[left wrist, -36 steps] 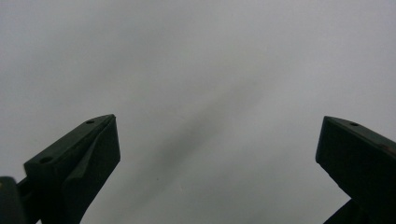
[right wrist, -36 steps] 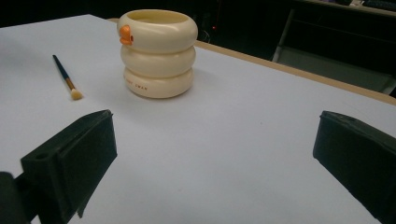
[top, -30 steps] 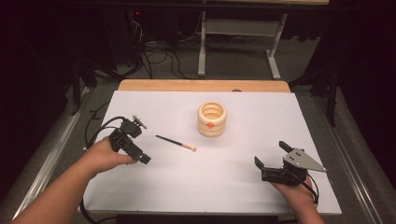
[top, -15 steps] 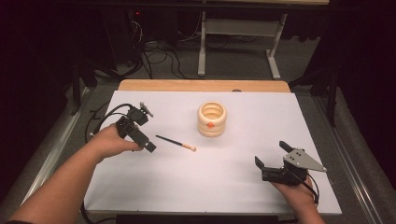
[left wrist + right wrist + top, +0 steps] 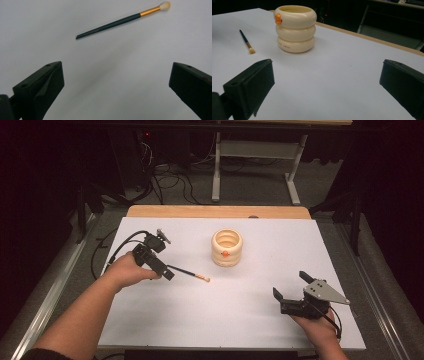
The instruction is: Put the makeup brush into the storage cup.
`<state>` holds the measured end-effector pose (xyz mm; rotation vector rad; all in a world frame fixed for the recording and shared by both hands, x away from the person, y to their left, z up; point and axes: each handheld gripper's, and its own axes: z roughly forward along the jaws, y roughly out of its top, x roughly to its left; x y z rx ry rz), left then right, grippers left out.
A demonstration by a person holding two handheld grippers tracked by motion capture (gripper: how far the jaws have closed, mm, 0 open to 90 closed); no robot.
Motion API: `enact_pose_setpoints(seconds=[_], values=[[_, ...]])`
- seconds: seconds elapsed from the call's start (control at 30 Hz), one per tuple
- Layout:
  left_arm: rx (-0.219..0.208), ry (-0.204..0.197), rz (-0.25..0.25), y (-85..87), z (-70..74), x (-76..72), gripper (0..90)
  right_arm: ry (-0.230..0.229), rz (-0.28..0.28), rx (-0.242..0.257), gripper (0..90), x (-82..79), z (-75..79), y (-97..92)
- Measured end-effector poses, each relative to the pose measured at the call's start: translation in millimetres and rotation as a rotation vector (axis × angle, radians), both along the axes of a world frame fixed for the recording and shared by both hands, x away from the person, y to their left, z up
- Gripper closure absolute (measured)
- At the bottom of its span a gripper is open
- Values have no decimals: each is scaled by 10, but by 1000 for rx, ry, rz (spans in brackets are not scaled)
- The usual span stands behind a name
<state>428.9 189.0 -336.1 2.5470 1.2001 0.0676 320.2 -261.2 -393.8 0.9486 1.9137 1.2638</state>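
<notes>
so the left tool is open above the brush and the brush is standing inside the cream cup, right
Not quite. The left tool is open over the brush, but the brush lies flat on the white table, apart from the cream cup. The high view and the right gripper view both show this.

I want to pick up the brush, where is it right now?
In the high view the brush lies flat on the white table, left of centre, between the left gripper and the cream cup.
</notes>
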Motion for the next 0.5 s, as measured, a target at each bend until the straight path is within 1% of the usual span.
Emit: enact_pose_setpoints(seconds=[0.1, 0.13, 0.17, 0.27, 0.33, 0.37, 0.47, 0.5], values=[[3, 5, -8, -32, -26, 18, 6, 1, -3, 2, 9, -1, 2, -3], [11, -4, -21, -76, -47, 29, 6, 5, -6, 3, 9, -2, 1, -2], [11, -4, -21, -76, -47, 29, 6, 5, -6, 3, 9, -2, 1, -2], [1, -20, -45, -152, -78, 50, 5, 10, -7, 2, 8, 0, -5, 4], [6, -14, -55, -195, -99, 65, 6, 12, -6, 4, 9, -1, -4, 7], [0, -10, -54, -216, -115, 81, 6, 7, -5, 1, 9, 0, -5, 4], [-7, -12, -66, -260, -135, 118, 6, 8, -6, 3, 9, 1, -5, 1], [-1, -20, -75, -273, -135, 129, 6, 6, -5, 0, 8, 4, -5, -2]])
